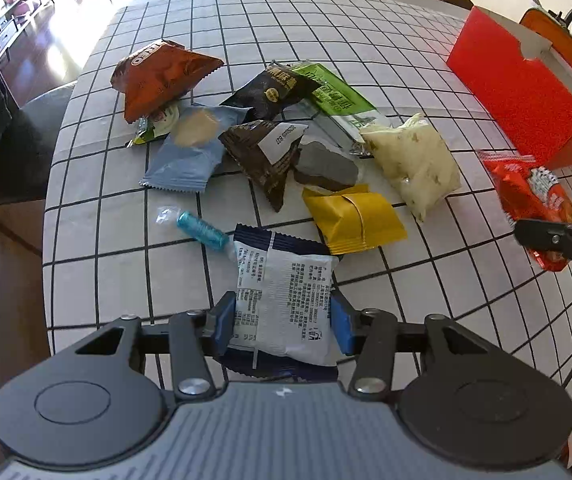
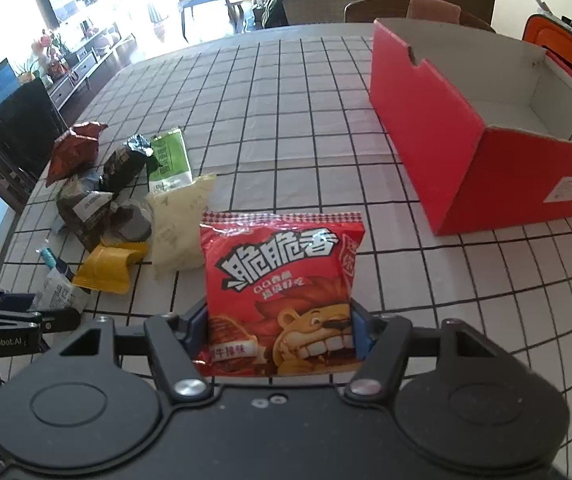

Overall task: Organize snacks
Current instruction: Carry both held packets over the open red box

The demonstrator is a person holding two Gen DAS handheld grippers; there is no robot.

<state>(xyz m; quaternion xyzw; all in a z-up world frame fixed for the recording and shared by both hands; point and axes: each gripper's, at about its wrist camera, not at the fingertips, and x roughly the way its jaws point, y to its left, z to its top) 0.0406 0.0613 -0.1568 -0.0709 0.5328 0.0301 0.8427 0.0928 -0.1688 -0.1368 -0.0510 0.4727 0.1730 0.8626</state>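
My left gripper (image 1: pixel 281 322) is shut on a white and navy snack packet (image 1: pixel 281 300), its blue pads pressing both sides at the near edge of the snack pile. My right gripper (image 2: pixel 279 330) is shut on a red snack bag with a cartoon lion (image 2: pixel 281 292), held above the checked tablecloth (image 2: pixel 286 120). That red bag (image 1: pixel 534 200) and the right gripper's fingers (image 1: pixel 558 240) show at the right edge of the left wrist view. The open red cardboard box (image 2: pixel 466 152) stands to the right, its inside bare where visible.
Loose snacks lie in a pile: an orange-brown bag (image 1: pixel 157 80), black packets (image 1: pixel 273 90), a green packet (image 1: pixel 338 100), a pale blue packet (image 1: pixel 189 156), a yellow packet (image 1: pixel 354 218), a cream pouch (image 1: pixel 414 160), a blue candy (image 1: pixel 201 232). Chairs stand beyond the far table edge.
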